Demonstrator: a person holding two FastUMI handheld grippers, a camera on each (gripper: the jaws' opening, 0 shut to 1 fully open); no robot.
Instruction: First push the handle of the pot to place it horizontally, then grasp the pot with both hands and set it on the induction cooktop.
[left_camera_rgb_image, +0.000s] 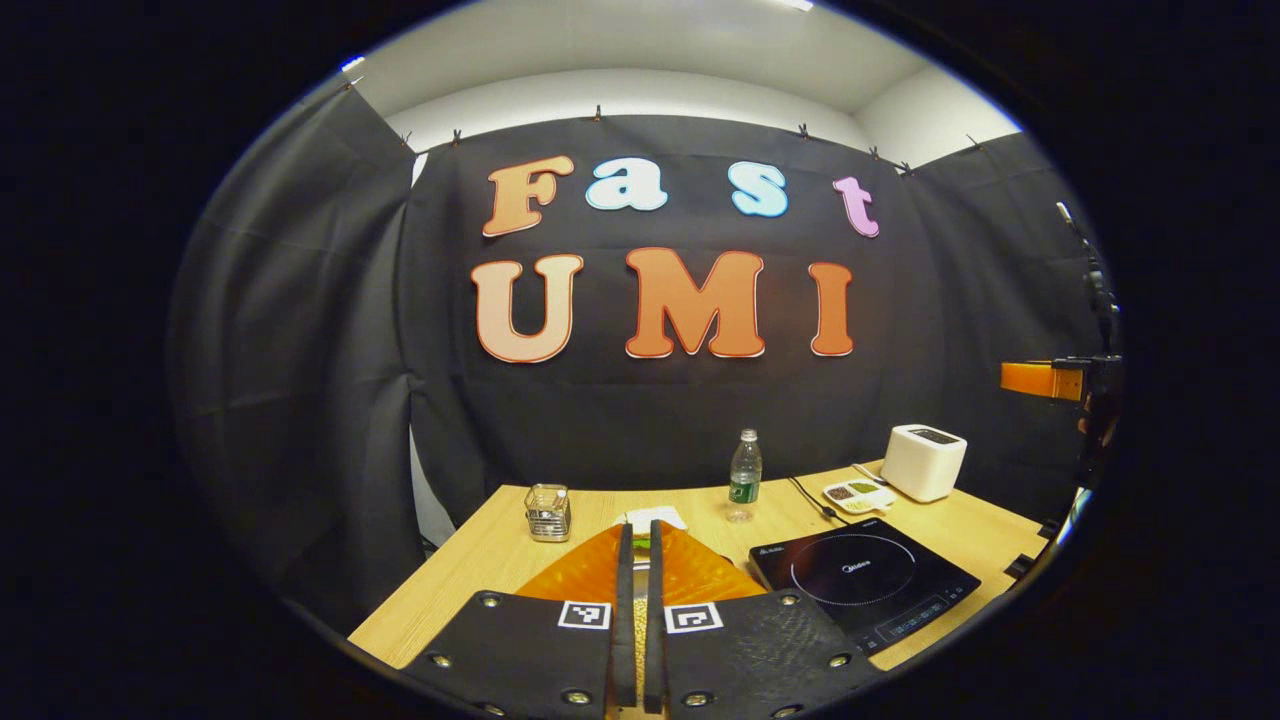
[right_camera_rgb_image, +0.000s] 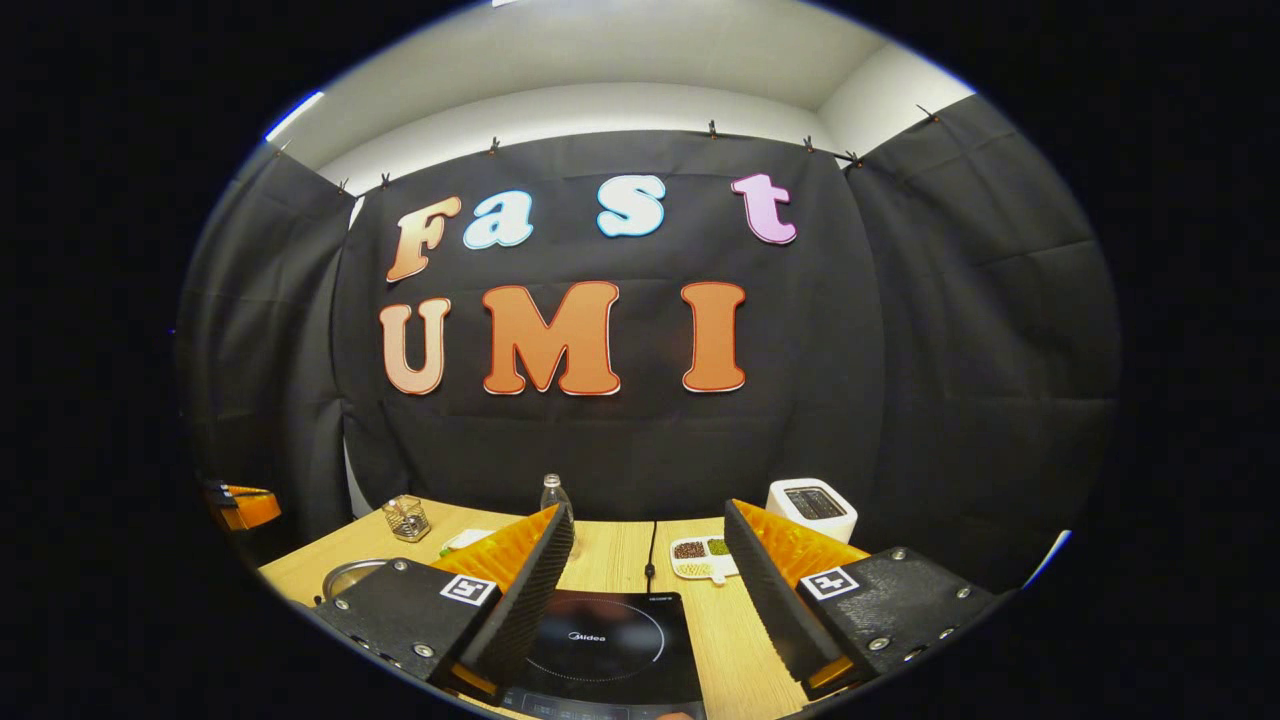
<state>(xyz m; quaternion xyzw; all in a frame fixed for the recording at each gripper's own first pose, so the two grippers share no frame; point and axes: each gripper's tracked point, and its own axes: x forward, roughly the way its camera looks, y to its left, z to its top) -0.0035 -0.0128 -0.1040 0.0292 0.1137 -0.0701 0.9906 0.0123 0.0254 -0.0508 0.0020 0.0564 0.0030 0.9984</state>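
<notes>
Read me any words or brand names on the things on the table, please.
"Midea": printed on the glass of the cooktop.
Small print along the cooktop's front control strip: too blurred to read.
Label on the bottle: too small to read.

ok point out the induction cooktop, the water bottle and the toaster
induction cooktop (left_camera_rgb_image: 853, 570): left gripper view, glass top inside the ring
water bottle (left_camera_rgb_image: 744, 478): left gripper view, on its label
toaster (left_camera_rgb_image: 922, 465): left gripper view, front face

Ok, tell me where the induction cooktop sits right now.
The induction cooktop lies on the wooden table, between the right gripper's open fingers in the right gripper view, in front of the small compartment dish.
</notes>
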